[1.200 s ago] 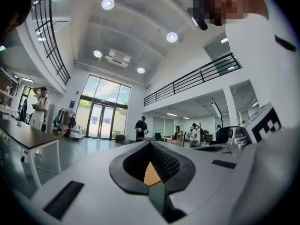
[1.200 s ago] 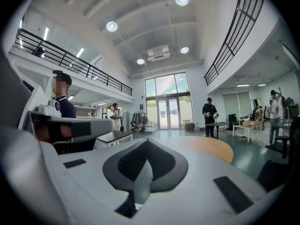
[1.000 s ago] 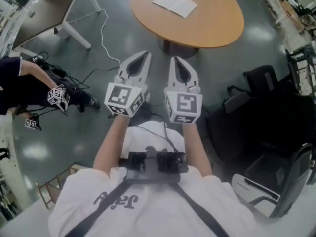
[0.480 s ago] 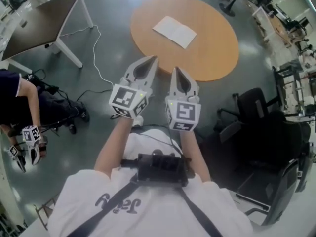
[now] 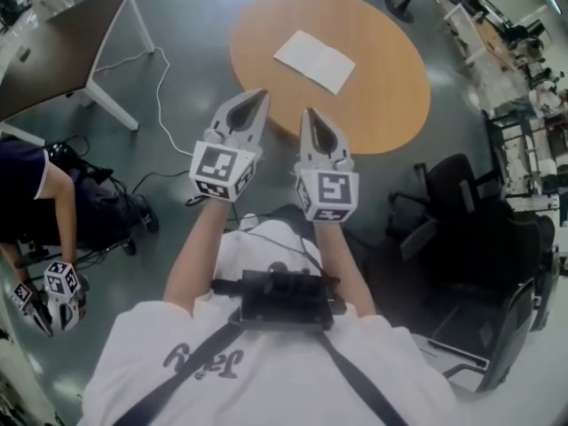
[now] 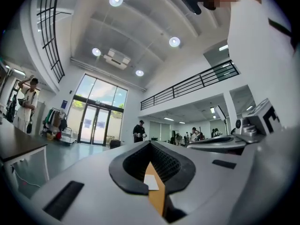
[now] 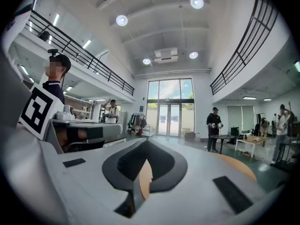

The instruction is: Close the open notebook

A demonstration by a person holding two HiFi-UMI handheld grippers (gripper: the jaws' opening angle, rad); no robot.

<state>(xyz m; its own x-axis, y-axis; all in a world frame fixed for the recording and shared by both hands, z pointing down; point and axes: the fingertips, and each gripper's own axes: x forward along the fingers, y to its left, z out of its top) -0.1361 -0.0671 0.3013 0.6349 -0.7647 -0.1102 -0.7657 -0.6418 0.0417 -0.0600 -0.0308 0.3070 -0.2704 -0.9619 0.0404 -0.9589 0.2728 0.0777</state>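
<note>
Surroundings as I see them from the feed: round wooden counter (image 5: 382, 87) stands on a glossy grey floor (image 5: 186, 11). Dark rectangular desk (image 5: 53, 47) with white legs at upper left; a white cable (image 5: 159, 91) trails from beside it across the floor. A person in a dark top (image 5: 31, 189) at the left edge. Black office chair (image 5: 453, 193) to the right of the counter. Farther off, tall glass doors (image 7: 169, 109), round ceiling lights (image 7: 197, 2), a balcony railing (image 6: 190, 84), and a bystander in dark clothes (image 7: 214, 128) beside a small table.
</note>
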